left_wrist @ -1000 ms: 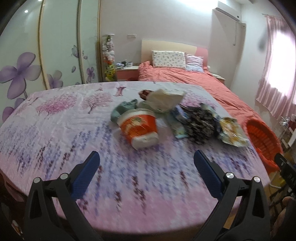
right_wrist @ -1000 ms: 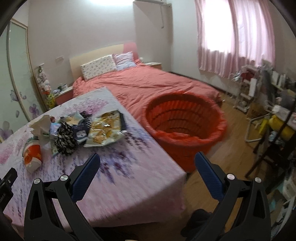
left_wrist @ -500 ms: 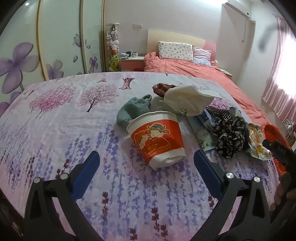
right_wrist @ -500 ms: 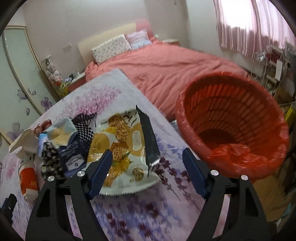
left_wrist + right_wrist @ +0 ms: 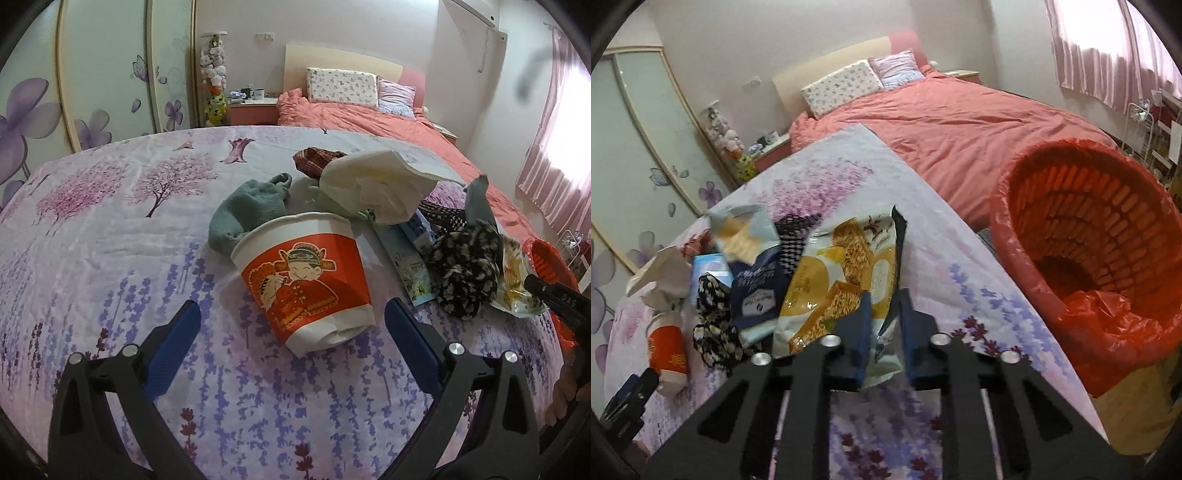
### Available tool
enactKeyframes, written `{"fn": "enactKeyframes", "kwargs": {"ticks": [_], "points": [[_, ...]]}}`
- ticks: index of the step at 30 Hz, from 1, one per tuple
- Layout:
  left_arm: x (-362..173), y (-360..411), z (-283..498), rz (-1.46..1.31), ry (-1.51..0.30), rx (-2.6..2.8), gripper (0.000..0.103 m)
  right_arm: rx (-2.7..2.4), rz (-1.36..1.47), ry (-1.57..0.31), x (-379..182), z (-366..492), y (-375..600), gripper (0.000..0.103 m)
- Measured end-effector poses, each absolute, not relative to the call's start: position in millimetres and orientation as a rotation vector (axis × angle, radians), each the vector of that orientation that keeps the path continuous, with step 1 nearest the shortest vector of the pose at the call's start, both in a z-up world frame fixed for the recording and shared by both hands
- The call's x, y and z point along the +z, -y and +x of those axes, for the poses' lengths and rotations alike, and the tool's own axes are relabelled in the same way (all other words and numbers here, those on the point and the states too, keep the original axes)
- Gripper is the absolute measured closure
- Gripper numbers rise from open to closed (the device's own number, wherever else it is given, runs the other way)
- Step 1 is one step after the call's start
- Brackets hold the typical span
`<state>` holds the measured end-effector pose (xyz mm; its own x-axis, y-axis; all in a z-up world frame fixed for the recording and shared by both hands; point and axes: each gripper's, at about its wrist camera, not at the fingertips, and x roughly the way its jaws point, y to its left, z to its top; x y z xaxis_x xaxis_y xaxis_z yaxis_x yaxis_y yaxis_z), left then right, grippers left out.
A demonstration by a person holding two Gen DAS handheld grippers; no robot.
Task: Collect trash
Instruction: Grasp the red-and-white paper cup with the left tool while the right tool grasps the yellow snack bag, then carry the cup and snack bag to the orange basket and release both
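A red and white paper cup (image 5: 308, 280) lies on its side on the floral sheet, between the open fingers of my left gripper (image 5: 291, 325). Behind it lie a teal sock (image 5: 251, 206), crumpled white paper (image 5: 373, 181) and a black patterned cloth (image 5: 465, 266). My right gripper (image 5: 884, 317) is shut on the near edge of a yellow snack bag (image 5: 842, 273). A dark blue wrapper (image 5: 757, 291) lies left of the bag. The cup also shows at far left in the right wrist view (image 5: 666, 350). The orange trash basket (image 5: 1089, 251) stands right of the bed.
A pink-covered bed (image 5: 960, 122) with pillows (image 5: 341, 85) lies beyond. Wardrobe doors with purple flowers (image 5: 92, 74) stand left. A nightstand (image 5: 253, 107) sits by the headboard. A rack (image 5: 1145, 125) stands under the pink curtains.
My left gripper has moved closer to the cup, staying open. My right gripper has moved onto the snack bag and closed on its edge.
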<state>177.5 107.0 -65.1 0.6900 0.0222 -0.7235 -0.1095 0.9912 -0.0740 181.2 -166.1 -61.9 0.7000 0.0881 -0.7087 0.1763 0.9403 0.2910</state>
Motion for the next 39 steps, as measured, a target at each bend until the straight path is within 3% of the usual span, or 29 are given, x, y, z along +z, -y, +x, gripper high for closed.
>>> {"fn": "enactKeyframes", "kwargs": {"ticks": [6,7,9,10,14,16,20,23,39], "points": [[-72,-102,188,-0.119,-0.841,0.062,0.009,-0.068,0.305,-0.816,-67,197,161,0.09],[-73,-102,190,-0.119,-0.844,0.06,0.01,-0.073,0.305,-0.819,-68,199,161,0.086],[-76,-101,195,-0.112,-0.855,0.061,0.012,-0.077,0.304,-0.831,-70,203,161,0.066],[-78,-100,198,-0.11,-0.863,0.061,0.013,-0.079,0.303,-0.833,-70,204,161,0.062],[-88,-101,207,-0.121,-0.901,0.052,0.028,-0.082,0.29,-0.852,-74,206,158,0.062],[-88,-100,207,-0.115,-0.893,0.056,0.029,-0.074,0.285,-0.855,-75,207,156,0.062],[-85,-99,204,-0.1,-0.879,0.045,0.031,-0.069,0.285,-0.858,-75,209,155,0.086],[-80,-96,200,-0.085,-0.858,0.041,0.031,-0.071,0.287,-0.847,-75,207,157,0.095],[-46,-86,184,-0.065,-0.783,0.011,0.031,-0.051,0.244,-0.696,-31,189,156,0.1]]}}
